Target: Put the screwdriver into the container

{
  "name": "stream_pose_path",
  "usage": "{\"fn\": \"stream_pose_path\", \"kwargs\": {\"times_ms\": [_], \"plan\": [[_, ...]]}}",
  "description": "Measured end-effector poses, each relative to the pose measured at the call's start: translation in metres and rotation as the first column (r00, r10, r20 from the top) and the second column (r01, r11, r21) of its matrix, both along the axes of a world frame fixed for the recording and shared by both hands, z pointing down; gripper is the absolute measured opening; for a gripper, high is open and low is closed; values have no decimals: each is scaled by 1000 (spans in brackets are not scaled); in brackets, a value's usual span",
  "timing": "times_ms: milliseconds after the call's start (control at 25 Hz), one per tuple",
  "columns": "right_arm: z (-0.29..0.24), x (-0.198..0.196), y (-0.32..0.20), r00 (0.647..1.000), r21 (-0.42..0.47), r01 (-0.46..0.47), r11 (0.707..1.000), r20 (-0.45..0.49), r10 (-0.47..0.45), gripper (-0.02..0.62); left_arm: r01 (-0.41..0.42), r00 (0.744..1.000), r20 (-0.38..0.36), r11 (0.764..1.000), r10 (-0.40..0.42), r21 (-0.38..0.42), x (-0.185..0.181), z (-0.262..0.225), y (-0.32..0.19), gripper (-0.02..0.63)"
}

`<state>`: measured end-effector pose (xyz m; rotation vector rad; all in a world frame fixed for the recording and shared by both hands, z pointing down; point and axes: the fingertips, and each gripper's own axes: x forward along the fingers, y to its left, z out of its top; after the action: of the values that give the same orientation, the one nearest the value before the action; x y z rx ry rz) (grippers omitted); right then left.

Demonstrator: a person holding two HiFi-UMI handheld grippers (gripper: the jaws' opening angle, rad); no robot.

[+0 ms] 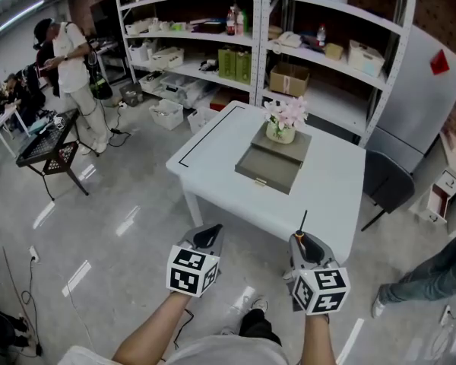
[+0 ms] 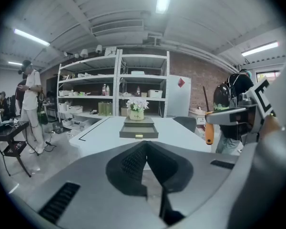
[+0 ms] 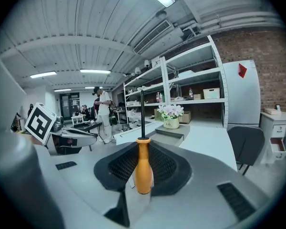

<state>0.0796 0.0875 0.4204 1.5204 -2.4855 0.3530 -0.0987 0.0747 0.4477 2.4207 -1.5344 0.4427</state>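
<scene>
Grey left gripper (image 1: 209,236), lower left of centre, is clenched on nothing. At centre, the open container (image 1: 267,172) sits on the white table (image 1: 213,166). Lower right, the right gripper (image 1: 305,243) clamps the screwdriver (image 3: 143,168) by its orange handle.

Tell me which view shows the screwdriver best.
The right gripper view: the screwdriver stands close and centred, orange handle clamped in the right tool. Head view shows it small from above; left gripper view, only small at the right.

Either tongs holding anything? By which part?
Right tongs grip the screwdriver by its orange handle, with the shaft sticking out ahead. Left tongs are shut on nothing.
</scene>
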Motion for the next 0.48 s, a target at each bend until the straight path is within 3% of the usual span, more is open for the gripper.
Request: {"fn": "stream_pose_path", "kwargs": {"times_ms": [480], "plan": [[9, 9, -71, 999, -9, 34, 999, 5, -34, 72, 5, 1000, 13, 1000, -5, -23, 13, 13, -66, 2]]}}
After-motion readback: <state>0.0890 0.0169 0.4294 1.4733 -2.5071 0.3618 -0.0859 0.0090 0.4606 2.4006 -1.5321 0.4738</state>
